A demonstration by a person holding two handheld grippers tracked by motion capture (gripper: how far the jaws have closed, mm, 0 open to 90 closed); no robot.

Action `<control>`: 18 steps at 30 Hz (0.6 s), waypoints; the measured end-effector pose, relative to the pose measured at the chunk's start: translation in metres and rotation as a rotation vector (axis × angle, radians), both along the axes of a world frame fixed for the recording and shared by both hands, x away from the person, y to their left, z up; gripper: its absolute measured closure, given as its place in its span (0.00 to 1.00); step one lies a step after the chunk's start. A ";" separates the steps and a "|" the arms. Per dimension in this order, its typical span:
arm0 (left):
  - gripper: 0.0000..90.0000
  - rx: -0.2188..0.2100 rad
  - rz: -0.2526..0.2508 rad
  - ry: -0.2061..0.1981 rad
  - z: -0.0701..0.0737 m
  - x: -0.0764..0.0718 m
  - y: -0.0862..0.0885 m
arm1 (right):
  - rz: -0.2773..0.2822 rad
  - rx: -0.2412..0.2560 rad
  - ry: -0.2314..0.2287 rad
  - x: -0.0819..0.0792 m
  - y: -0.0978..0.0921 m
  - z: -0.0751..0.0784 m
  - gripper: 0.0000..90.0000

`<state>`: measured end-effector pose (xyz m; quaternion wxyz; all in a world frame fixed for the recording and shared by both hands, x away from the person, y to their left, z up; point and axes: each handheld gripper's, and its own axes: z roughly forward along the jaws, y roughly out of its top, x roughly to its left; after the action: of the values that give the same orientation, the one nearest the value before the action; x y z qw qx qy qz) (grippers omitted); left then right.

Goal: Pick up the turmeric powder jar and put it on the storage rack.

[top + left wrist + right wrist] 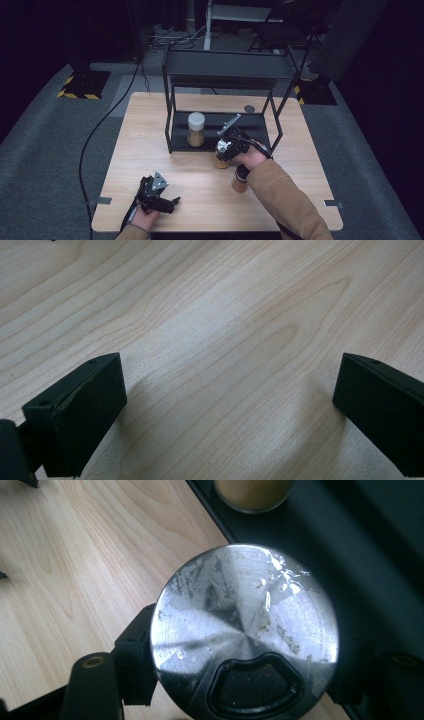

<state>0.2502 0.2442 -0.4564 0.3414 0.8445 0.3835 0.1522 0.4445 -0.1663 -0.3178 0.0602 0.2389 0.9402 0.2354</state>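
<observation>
Spice jar held at the rack's front edge

Your right gripper has its fingers clamped on a small glass spice jar with a round, scuffed silver metal lid — in the right gripper view the lid sits between them, a dark pouring window near its lower rim. From the high view the jar hangs just in front of the black metal two-tier rack, over the pale wooden worktop. On the rack's lower shelf stands a second glass jar with a white cap and tan powder, to the left of yours. Another small brown jar stands on the worktop under your right forearm.

Your left gripper rests low near the front edge, its fingers spread wide with nothing but bare wood between them.

You look mid-transfer. Next, carry the jar forward over the shelf lip, beside the white-capped one, keep it upright, lower it — then let go
</observation>
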 end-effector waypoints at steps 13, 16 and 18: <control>0.00 -0.001 0.000 0.000 0.000 0.000 0.000 | -0.002 -0.001 -0.023 0.006 0.009 0.025 0.34; 0.00 -0.001 -0.002 0.000 0.000 0.000 0.001 | -0.003 0.000 -0.026 0.009 0.014 0.027 0.34; 0.00 -0.001 -0.003 0.000 0.000 0.000 0.001 | -0.005 -0.001 -0.025 0.012 0.017 0.027 0.34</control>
<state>0.2503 0.2449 -0.4565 0.3420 0.8449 0.3822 0.1517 0.4564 -0.1488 -0.2912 0.0725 0.2385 0.9388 0.2377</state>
